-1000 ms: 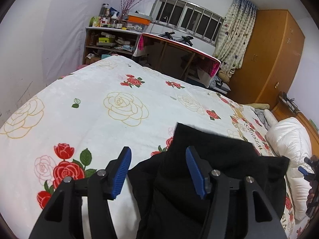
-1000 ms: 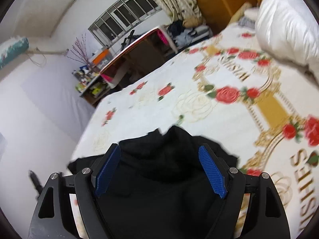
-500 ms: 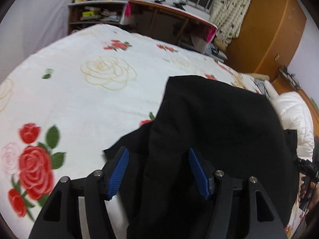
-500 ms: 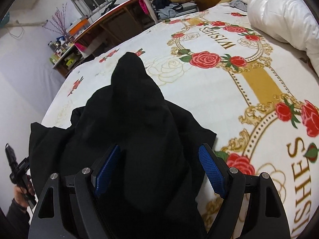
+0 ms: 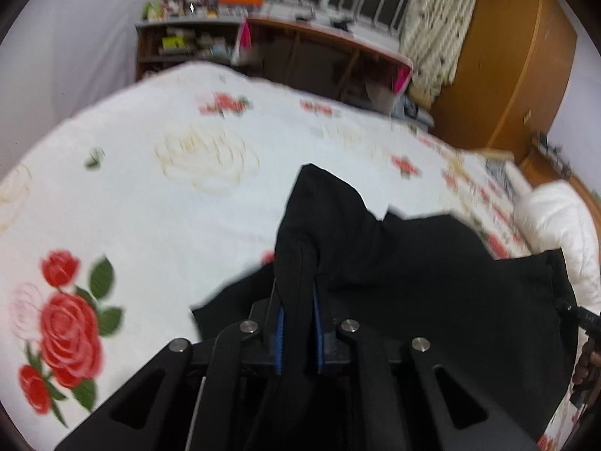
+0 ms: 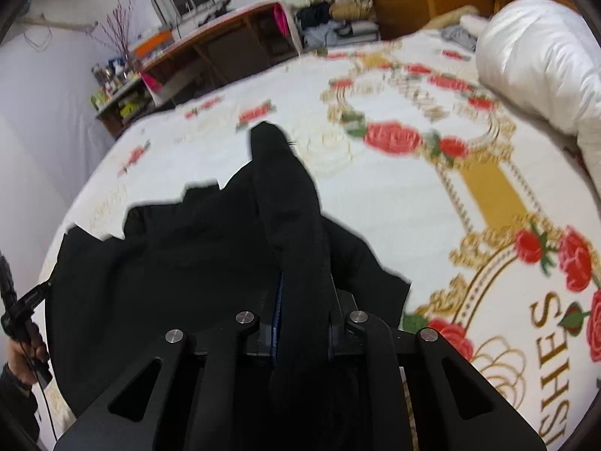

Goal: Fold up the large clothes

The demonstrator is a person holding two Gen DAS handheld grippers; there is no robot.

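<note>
A large black garment (image 5: 432, 274) lies rumpled on the rose-print bed cover (image 5: 157, 203). It also shows in the right wrist view (image 6: 180, 248). My left gripper (image 5: 297, 323) is shut on a ridge of the black cloth that runs forward between its blue pads. My right gripper (image 6: 304, 315) is shut on another ridge of the same cloth, near the garment's right edge. Each gripper's fingertips are mostly hidden by the fabric.
A white duvet (image 5: 556, 233) is bunched at the bed's right side; it also shows in the right wrist view (image 6: 541, 60). Beyond the bed stand a desk (image 5: 323, 45), a cluttered shelf (image 5: 180, 37) and a wooden wardrobe (image 5: 503, 60).
Both grippers were open above the garment; both have closed and now pinch folds of the black cloth. The views are blurred by motion.
</note>
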